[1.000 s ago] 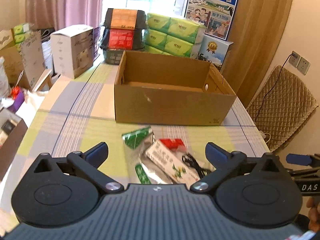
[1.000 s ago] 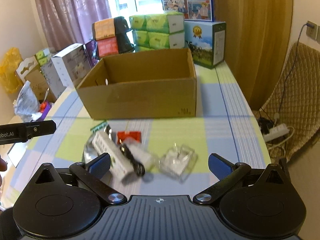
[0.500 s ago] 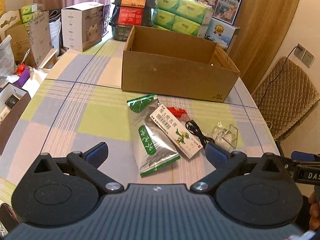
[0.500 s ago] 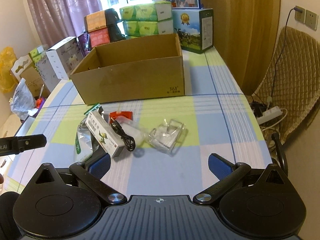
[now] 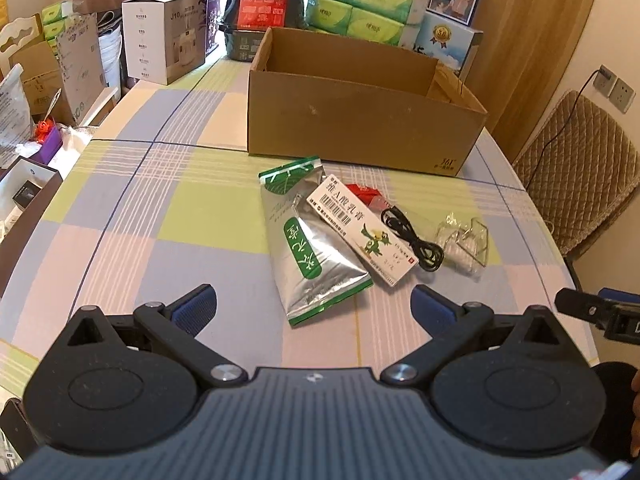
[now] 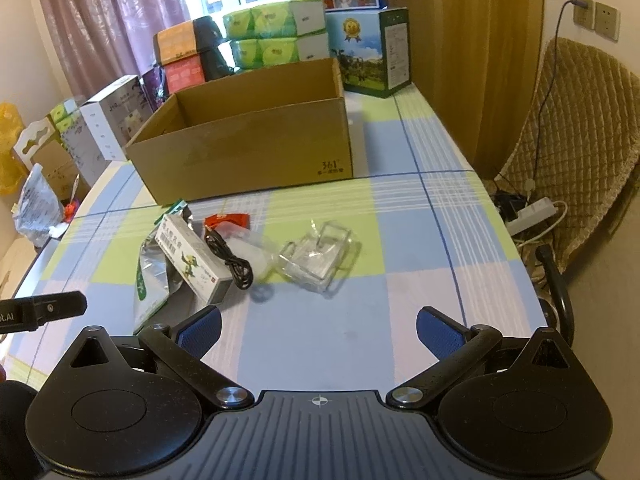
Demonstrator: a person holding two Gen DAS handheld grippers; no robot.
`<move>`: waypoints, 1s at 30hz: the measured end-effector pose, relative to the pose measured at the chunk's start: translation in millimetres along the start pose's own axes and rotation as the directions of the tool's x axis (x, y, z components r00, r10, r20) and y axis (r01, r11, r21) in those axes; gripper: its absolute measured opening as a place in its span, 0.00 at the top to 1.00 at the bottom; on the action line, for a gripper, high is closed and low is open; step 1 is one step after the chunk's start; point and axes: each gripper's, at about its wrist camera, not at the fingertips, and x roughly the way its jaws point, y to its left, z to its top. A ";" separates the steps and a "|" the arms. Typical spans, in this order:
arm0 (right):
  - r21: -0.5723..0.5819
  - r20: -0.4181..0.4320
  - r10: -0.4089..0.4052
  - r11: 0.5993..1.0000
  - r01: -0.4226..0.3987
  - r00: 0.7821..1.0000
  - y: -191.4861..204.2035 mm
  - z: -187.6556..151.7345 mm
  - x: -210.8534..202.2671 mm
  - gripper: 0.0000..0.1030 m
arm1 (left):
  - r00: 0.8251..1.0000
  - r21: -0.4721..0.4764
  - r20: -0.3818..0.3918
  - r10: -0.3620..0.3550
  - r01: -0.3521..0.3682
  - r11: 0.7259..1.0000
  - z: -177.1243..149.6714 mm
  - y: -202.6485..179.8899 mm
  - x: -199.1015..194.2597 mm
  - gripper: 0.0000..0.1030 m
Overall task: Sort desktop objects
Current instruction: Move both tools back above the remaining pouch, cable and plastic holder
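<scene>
we hold the left gripper (image 5: 314,306) and right gripper (image 6: 318,330) spread wide, empty; the foil pouch (image 5: 310,248) lies just ahead of our left fingers, long axis pointing toward the cardboard box (image 5: 360,120), nearer the left hand

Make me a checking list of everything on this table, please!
Surface: checked tablecloth, flat.
Job's things: silver pouch, white carton lying partly on it, red packet, clear plastic holder; cardboard box open behind them, inside hidden.
Clutter: tissue packs, white box at the far end.
Grippers: left gripper and right gripper, jaws open, holding nothing.
Cables: black cable coiled beside the carton.
Surroundings: quilted chair, power strip on the floor.
</scene>
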 end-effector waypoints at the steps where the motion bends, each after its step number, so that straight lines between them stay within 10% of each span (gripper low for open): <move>1: 0.005 0.006 -0.002 1.000 0.002 1.000 -1.6 -1.2 -0.4 0.02 | 1.000 0.003 -0.004 0.003 -0.003 1.000 -1.0 0.0 1.5 0.02; 23: -0.109 -0.038 0.028 0.994 -0.032 0.999 -2.9 3.3 37.6 0.02 | 0.997 0.017 -0.076 0.019 -0.018 1.000 -6.1 2.6 44.4 0.02; 30: -0.227 -0.104 0.049 0.971 -0.072 0.993 -1.1 24.7 57.6 0.02 | 0.998 0.153 -0.067 -0.017 0.027 0.988 4.7 -10.6 57.0 0.02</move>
